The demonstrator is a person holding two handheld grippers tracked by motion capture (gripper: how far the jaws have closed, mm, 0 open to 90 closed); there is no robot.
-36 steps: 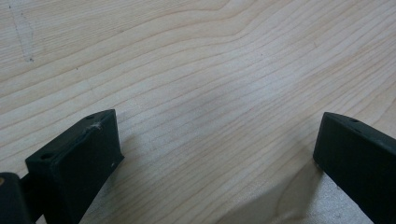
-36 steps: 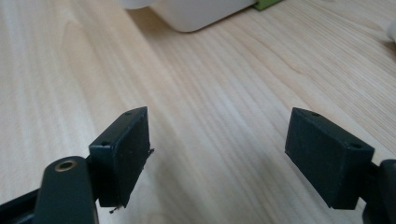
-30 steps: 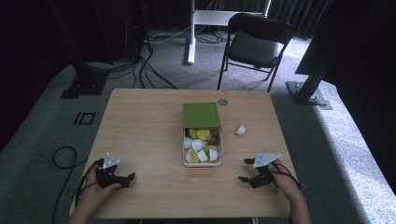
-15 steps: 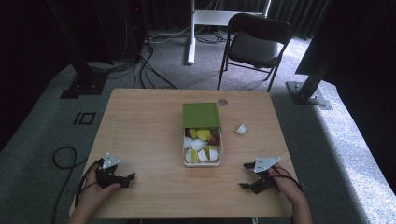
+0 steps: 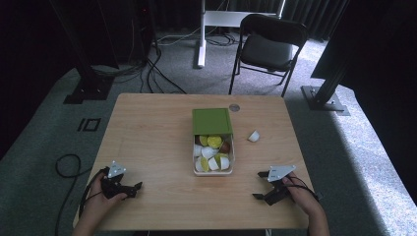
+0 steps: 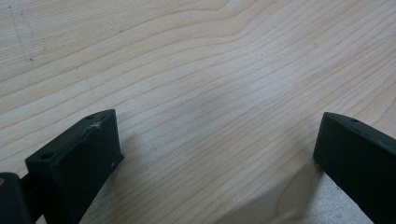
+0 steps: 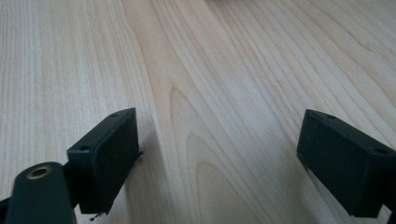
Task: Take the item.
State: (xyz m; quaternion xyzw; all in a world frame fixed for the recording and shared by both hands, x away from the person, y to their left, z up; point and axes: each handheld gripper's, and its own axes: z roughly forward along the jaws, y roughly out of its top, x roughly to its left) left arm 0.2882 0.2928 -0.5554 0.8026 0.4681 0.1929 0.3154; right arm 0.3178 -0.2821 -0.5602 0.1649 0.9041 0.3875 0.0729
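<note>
White rectangular box (image 5: 213,171) at the table's middle, long side running away from the person, filled with white, yellow-green and brown pieces (image 5: 212,153), green lid (image 5: 212,121) covering its far half, one white piece (image 5: 253,136) lay loose just right of it

We carry two matte black hand-held grippers. The left hand-held gripper (image 5: 129,188), at seven o'clock in the high view, wears a grey three-cornered plate and trails a black cable. The right hand-held gripper (image 5: 260,186), at five o'clock, has the same plate and a thin black cable. Up close, each jaw is a blocky black slab with small screw holes; a brass-coloured rivet sits at eight o'clock. Our forearms are bare.
</note>
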